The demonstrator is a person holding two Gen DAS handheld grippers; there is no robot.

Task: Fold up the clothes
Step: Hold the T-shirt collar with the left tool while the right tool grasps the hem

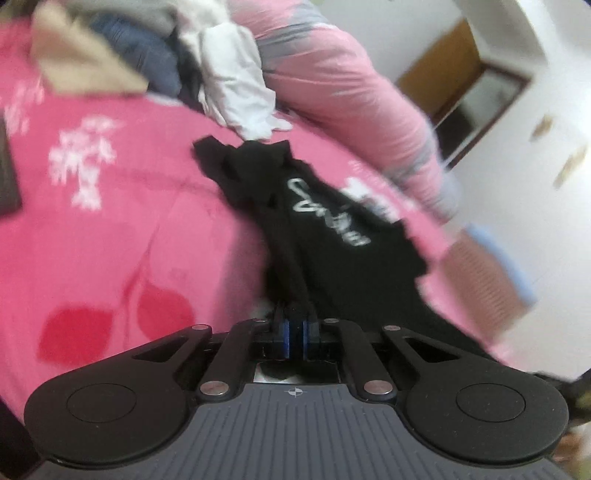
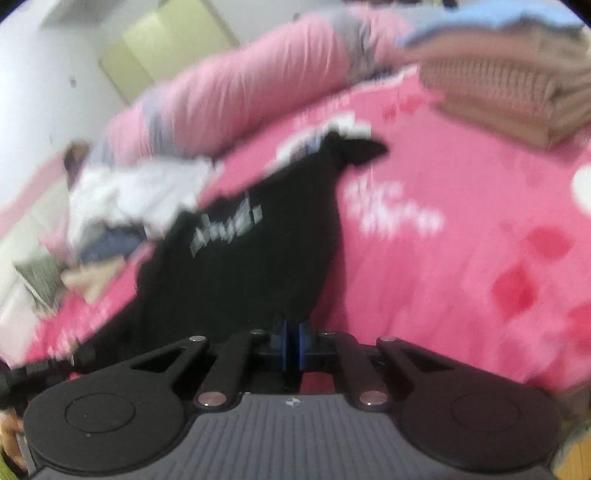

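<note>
A black cotton garment point(image 1: 332, 236) with white script lettering point(image 1: 325, 210) across it lies spread on a bright pink bedspread point(image 1: 129, 221) printed with white flower sprays and red heart shapes; the lettering is too blurred to read in either view. The left gripper point(image 1: 295, 328), a black two-finger tool with blue pads, has its fingers clenched on a bunched fold of the black garment at the near edge, with cloth rising from between the pads. The right gripper point(image 2: 292, 341) is likewise clamped together at the near hem of the same garment point(image 2: 240, 258), and dark cloth seems to run into its pads, though blur hides the exact contact. The garment stretches away from both grippers toward the middle of the bed, its far end crumpled. Beyond it lies a heap of unfolded laundry: a crumpled white cloth point(image 1: 236, 85), a dark blue piece point(image 1: 147, 55) and a beige piece point(image 1: 85, 62). A long pale pink quilt roll with grey stripes point(image 1: 351, 85) runs along the far side of the bed. In the right wrist view a folded stack of tan ribbed knitwear point(image 2: 509, 92) topped by a light blue piece point(image 2: 498, 18) sits on the bedspread, well apart from the garment. White walls and a wooden-framed opening point(image 1: 465, 74) stand behind.
</note>
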